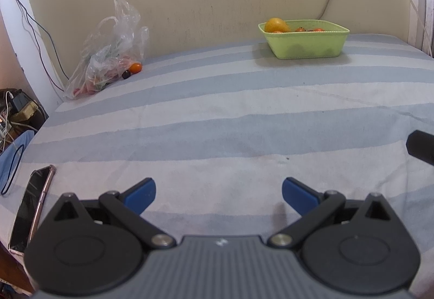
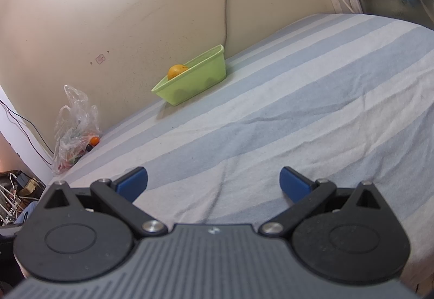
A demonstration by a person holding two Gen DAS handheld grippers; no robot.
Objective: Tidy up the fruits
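Note:
A light green basket stands at the back of the striped bed by the wall and holds a yellow-orange fruit and some small orange-red fruits. The basket and the big fruit also show in the right wrist view. A clear plastic bag with fruits lies at the back left; a small orange fruit and a dark one sit at its mouth. My left gripper is open and empty, low over the near bed. My right gripper is open and empty too.
A phone lies at the bed's left edge. Cables and chargers clutter the floor at the left. A cord hangs down the wall behind the basket. A black part of the other gripper pokes in at the right.

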